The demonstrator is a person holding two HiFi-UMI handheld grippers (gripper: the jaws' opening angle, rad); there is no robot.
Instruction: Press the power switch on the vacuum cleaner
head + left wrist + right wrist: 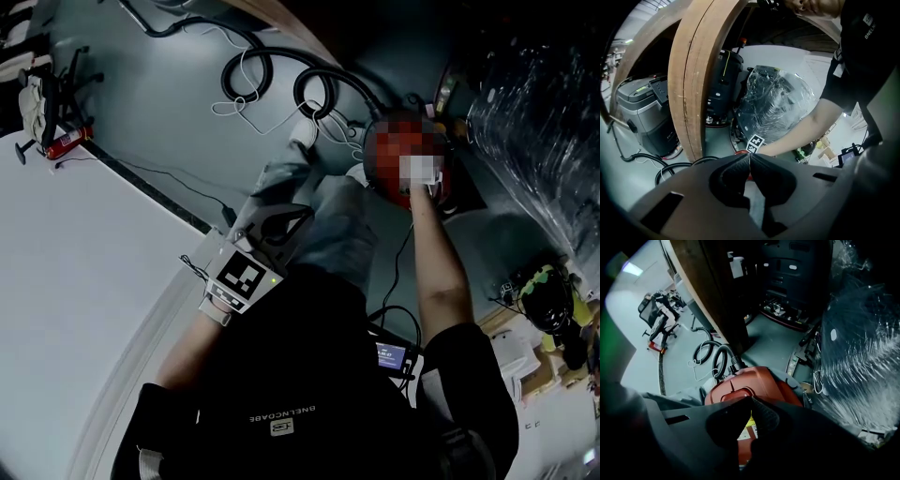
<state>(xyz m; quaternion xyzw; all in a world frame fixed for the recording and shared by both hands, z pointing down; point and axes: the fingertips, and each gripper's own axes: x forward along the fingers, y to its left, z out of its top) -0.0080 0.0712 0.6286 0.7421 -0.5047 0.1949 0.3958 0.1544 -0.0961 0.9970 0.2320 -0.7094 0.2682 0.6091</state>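
right gripper [751, 398], jaws pinched together, empty, over the red vacuum cleaner [759, 378] on the floor [679, 350]; left gripper [750, 155] likewise, held back. tips may skid off the curved casing [780, 386], missing the switch.

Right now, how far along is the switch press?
Approach looks done: the right gripper, jaws shut, is over the top of the red vacuum cleaner. In hand: tips at its raised panel, contact unclear. Left: the press itself. The left gripper, shut, holds nothing.
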